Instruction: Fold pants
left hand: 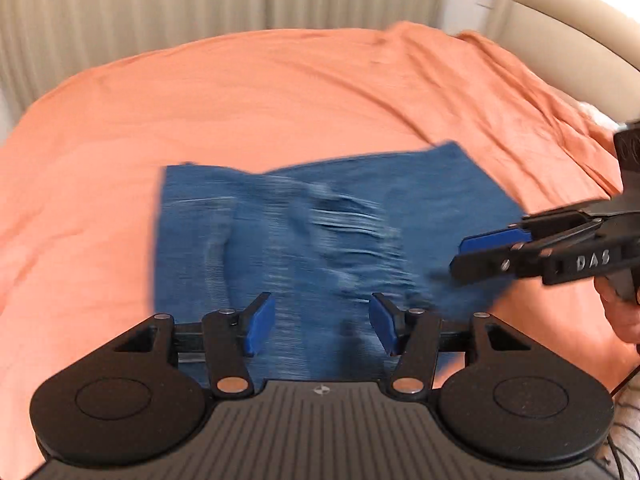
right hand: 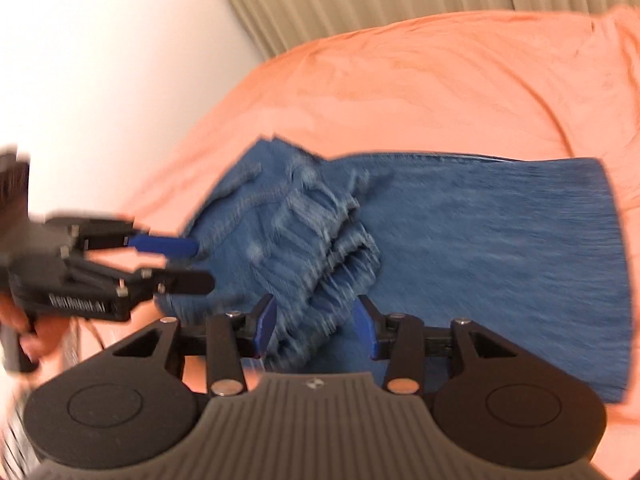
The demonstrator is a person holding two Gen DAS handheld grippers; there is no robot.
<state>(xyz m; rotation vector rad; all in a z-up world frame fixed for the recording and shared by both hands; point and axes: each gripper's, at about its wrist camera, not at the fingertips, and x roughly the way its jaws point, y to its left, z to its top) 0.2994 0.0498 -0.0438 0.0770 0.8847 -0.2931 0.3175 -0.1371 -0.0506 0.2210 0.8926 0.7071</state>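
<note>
A: Near edge of the bed (left hand: pixel 100 128) first. Left gripper (left hand: pixel 322 326) hangs over the jeans (left hand: pixel 304 216), jaws spread, nothing between the pads. Right gripper (right hand: pixel 316 326) likewise, jaws apart, denim below it but not pinched.

B: So both let go?

A: Neither grips anything now. The jeans lie flat on the orange sheet near the bed's near edge, already a compact rectangle, layers doubled over. A bunched ridge of seams and waistband sits toward the middle.

B: How far along?

A: I judge the main folds are done. Left: maybe smoothing that ridge, or one more fold. Blur hides finer detail.

B: Containers?

A: None in view. Beyond: bare sheet, then curtains (left hand: pixel 160 0) and a headboard (left hand: pixel 560 12) at the far corner.
</note>
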